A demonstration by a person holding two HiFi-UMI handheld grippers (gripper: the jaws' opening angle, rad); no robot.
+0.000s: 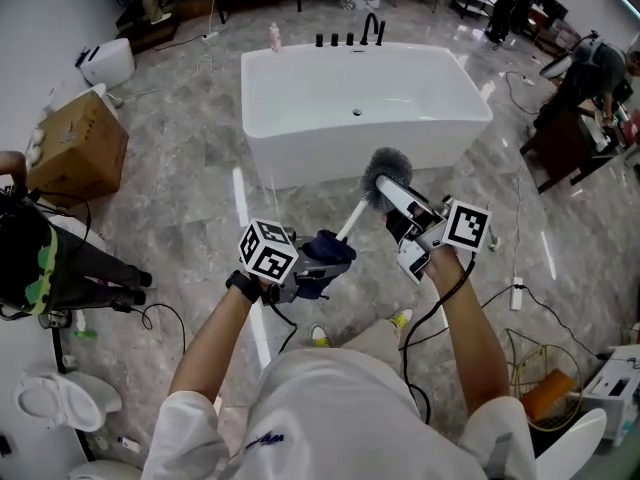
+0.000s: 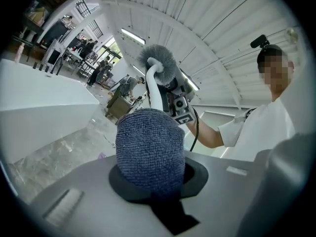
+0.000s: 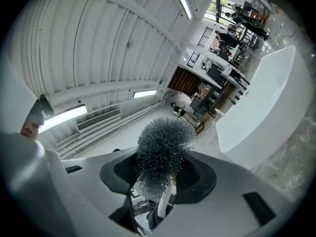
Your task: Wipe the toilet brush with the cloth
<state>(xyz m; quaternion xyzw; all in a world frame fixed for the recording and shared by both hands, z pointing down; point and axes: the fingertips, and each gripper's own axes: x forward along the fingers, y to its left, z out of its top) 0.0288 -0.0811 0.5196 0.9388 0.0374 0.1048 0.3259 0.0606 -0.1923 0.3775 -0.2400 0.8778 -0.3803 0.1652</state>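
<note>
My left tool [image 1: 303, 265] is clamped on the blue cloth [image 1: 326, 255], which is bunched into a thick wad that fills the gap between the jaws. My right tool [image 1: 398, 206] grips the brush [image 1: 384, 173] just under its grey bristle head, the jaws part closed on the neck. The white handle [image 1: 352, 219] slants from that head down and to the left, straight into the cloth, so its long axis lies on the line between my two tools. The cloth seems to sit around the handle's lower end, though I cannot see how far it wraps. A short bare stretch of handle shows between cloth and right tool. I judge the next wipe calls for the left tool, the nearer one, to slide the cloth up that axis toward the bristles. Both tools hang in the air above a grey marbled floor [image 1: 190, 198]. A white bathtub [image 1: 300, 138] stands ahead, a cardboard box [image 1: 80, 148] to the left and a toilet [image 1: 50, 403] at my lower left.
</note>
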